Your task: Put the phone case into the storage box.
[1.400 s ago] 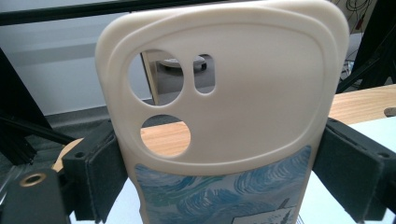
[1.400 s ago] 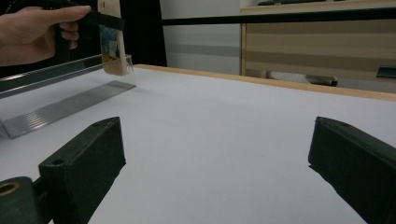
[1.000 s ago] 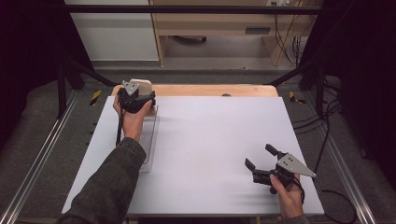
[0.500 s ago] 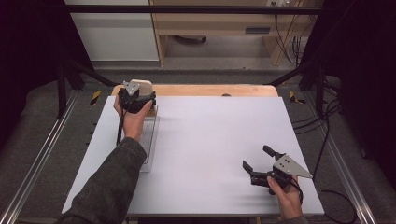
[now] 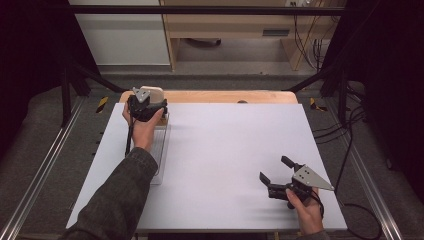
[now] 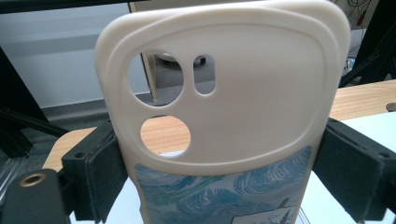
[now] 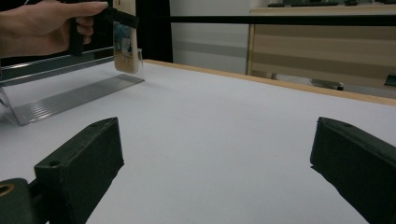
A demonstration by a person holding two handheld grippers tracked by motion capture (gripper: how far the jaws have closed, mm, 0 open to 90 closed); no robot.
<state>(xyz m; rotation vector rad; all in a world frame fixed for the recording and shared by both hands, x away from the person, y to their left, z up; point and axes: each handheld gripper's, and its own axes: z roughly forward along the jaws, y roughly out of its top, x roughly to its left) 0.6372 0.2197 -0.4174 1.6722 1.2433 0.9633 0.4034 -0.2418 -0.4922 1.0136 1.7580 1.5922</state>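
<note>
The left tool (image 5: 148, 106) clamps the cream rubbery phone case (image 6: 224, 116) between its jaws, unmoved. The right tool (image 5: 278, 171), jaws apart and empty, has drifted slightly nearer over the white worktop (image 5: 225, 150); the case remains unplaced.

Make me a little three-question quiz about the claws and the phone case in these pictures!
1. True or false: the left claw is clamped on the sides of a cream phone case.
2. How does the right claw stand? A) shut on a pen B) open, holding nothing C) shut on the phone case
3. What lies on the white table below the left hand?

Key:
1. True. Its black pads press both edges of the case, which has camera holes and a blue swirly picture.
2. B.
3. A clear ridged tray.
</note>
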